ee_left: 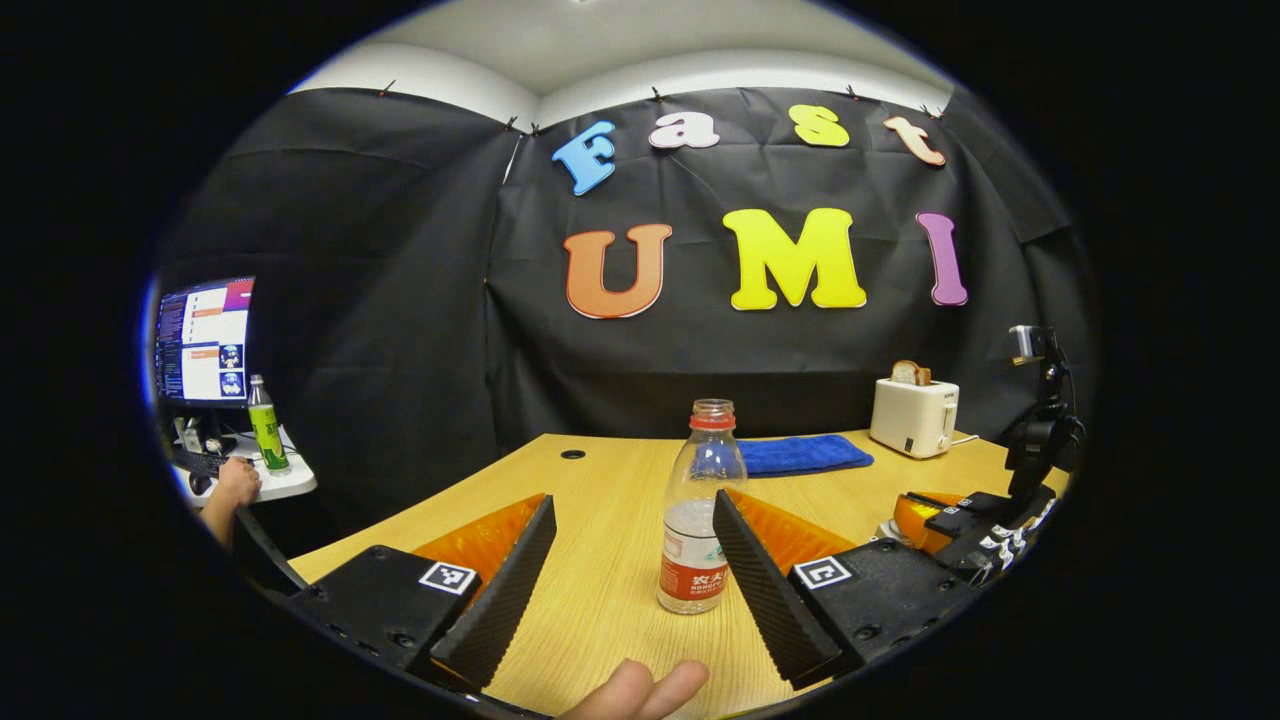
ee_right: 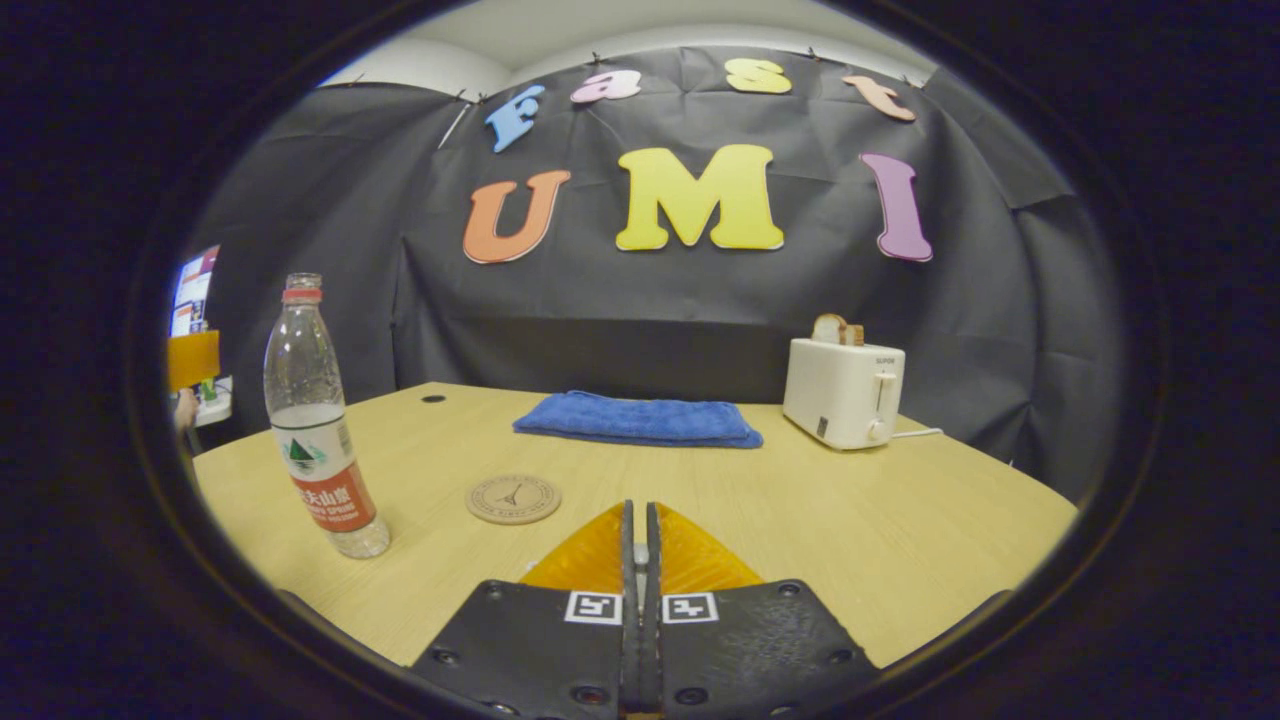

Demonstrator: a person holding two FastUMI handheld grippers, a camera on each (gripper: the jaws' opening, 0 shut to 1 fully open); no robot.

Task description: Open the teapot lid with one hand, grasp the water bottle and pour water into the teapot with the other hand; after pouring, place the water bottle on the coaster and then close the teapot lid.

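A clear water bottle (ee_left: 697, 520) with no cap stands upright on the wooden table (ee_left: 600, 570), roughly half full, with a red label. My left gripper (ee_left: 633, 498) is open around it, and the bottle sits close against the right-hand finger (ee_left: 760, 580). In the right gripper view the same bottle (ee_right: 315, 430) stands at the left, and a round wooden coaster (ee_right: 513, 498) lies bare just ahead of my right gripper (ee_right: 640, 515), which is shut with nothing seen between its fingers. The right gripper (ee_left: 930, 520) also shows low over the table at the right of the left gripper view.
A folded blue towel (ee_right: 637, 420) and a white toaster (ee_right: 843, 392) with bread sit at the back of the table. Beyond the table's left edge are a monitor (ee_left: 203, 340), a green bottle (ee_left: 266, 425) and a person's hand (ee_left: 236, 483). A fingertip (ee_left: 640, 690) shows at the bottom.
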